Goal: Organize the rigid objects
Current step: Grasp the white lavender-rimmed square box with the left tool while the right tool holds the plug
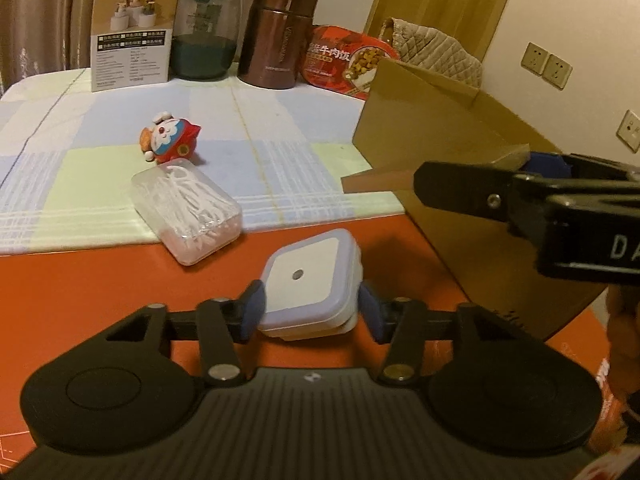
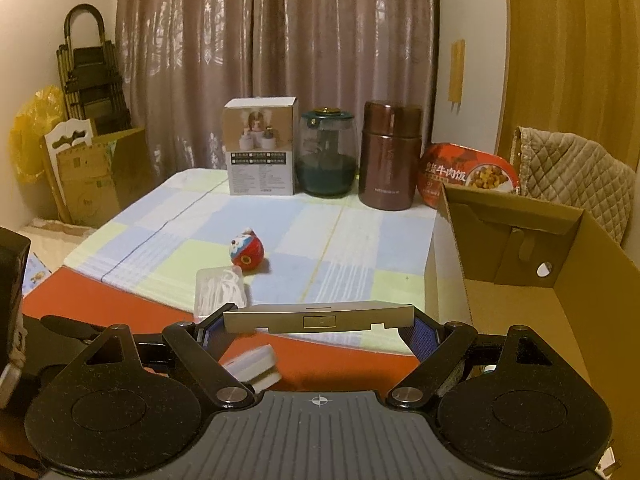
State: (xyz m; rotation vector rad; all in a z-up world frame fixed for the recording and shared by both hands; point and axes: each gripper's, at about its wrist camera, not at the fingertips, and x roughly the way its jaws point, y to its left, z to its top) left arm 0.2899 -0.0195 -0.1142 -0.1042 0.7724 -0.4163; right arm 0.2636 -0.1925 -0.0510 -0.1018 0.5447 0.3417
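My left fingers (image 1: 310, 312) flank a small square white-and-lavender plug-in light (image 1: 310, 290) on the orange mat (image 1: 80, 280); the left pad touches it, the right looks just apart, so I cannot tell if they pinch. My right fingers (image 2: 318, 322) pinch a flat grey bar (image 2: 318, 317) by its ends beside the open cardboard box (image 2: 560, 264). Beyond lie a clear case of floss picks (image 1: 188, 210) and a red toy (image 1: 172, 140) on the checked cloth covering the desk (image 1: 280, 120). Further off stand a carton, jar and brown flask (image 1: 278, 34) before curtains.

Square white-and-lilac night light (image 1: 308, 280) tilted on red mat; flat grey bar (image 2: 318, 317) level.
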